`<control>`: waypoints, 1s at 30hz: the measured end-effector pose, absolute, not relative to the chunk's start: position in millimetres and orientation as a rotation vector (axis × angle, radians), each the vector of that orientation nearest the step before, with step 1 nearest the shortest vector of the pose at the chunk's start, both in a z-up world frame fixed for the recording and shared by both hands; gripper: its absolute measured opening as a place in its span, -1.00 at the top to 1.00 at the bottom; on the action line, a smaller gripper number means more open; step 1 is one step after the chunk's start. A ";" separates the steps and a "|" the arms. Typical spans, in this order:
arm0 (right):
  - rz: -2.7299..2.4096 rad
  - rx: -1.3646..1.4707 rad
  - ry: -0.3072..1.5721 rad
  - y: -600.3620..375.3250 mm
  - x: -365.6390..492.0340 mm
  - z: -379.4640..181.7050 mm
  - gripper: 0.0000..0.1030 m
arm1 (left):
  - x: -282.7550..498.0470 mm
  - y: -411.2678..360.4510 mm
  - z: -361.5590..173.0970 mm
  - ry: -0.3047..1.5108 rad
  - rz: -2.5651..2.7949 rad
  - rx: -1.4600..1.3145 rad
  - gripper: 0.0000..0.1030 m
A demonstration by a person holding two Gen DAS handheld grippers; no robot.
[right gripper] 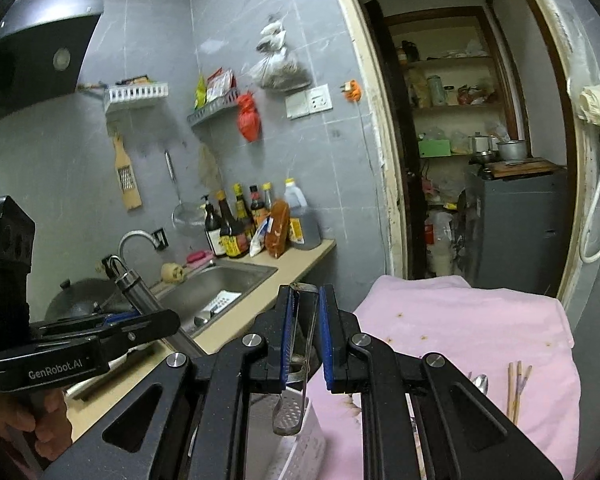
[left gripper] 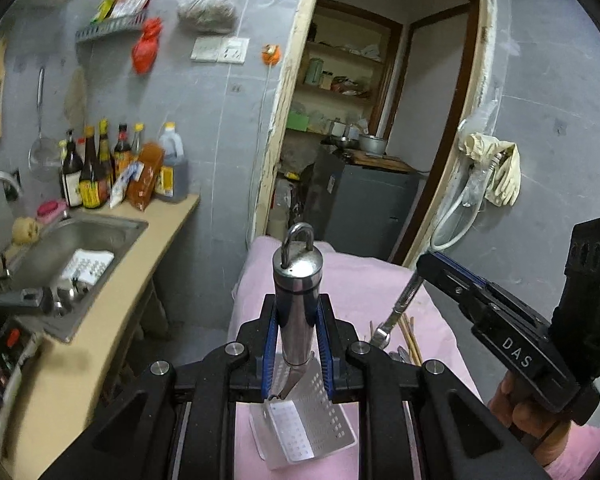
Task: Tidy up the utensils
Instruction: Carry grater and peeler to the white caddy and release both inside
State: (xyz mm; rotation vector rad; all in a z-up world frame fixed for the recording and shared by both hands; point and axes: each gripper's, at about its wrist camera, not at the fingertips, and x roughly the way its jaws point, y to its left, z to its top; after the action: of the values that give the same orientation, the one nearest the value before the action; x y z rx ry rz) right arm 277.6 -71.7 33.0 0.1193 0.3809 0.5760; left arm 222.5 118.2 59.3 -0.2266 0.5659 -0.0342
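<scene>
Both fisheye views are dim, lit by flat, cool indoor light with soft, weak shadows. Black vignette fills the corners, and straight lines such as the pale wooden door frame (left gripper: 288, 92) bow strongly toward the edges. A bright glare spot sits on the shiny steel cylindrical handle (left gripper: 298, 292). Motion blur smears the left view around 9 o'clock, over the dark sauce bottles (left gripper: 92, 172) and stainless steel sink (left gripper: 80, 248).

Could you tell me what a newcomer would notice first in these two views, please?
The left claw grips a steel-handled slotted spatula upright, above the pink cloth. The right claw clamps a slim metal utensil, whose kind I cannot tell. Behind, sauce bottles crowd the counter beside the sink.
</scene>
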 end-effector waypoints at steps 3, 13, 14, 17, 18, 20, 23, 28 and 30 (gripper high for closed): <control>0.584 0.100 0.400 -63.1 279.3 23.9 0.78 | 221.0 123.6 47.1 0.585 -0.027 -0.238 0.65; 0.616 0.100 0.457 -56.8 281.4 -0.3 0.77 | 225.0 119.2 34.0 0.628 -0.053 -0.217 0.65; 0.617 0.102 0.467 -56.3 282.2 -3.2 0.77 | 225.5 118.4 34.1 0.629 -0.053 -0.214 0.65; 0.621 0.106 0.490 -55.8 283.9 -10.9 0.77 | 226.1 117.7 34.3 0.629 -0.049 -0.215 0.65; 0.622 0.107 0.497 -55.9 284.3 -12.9 0.77 | 226.3 117.5 34.3 0.629 -0.050 -0.217 0.65; 0.625 0.112 0.513 -57.2 284.5 -17.7 0.77 | 226.4 117.9 33.9 0.630 -0.052 -0.223 0.65; 0.623 0.113 0.523 -57.7 284.5 -21.9 0.77 | 226.2 117.9 34.6 0.627 -0.062 -0.236 0.65; 0.620 0.114 0.532 -60.3 284.0 -25.9 0.77 | 229.4 111.7 35.1 0.625 -0.072 -0.232 0.65; 0.621 0.113 0.535 -61.7 283.4 -27.7 0.77 | 231.2 108.0 33.1 0.635 -0.074 -0.226 0.65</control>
State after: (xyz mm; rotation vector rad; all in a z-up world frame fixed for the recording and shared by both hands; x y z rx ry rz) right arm 283.4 -61.7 -27.7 0.1132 0.5349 0.6212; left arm 231.2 108.0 33.1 -0.2258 0.6348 -0.0738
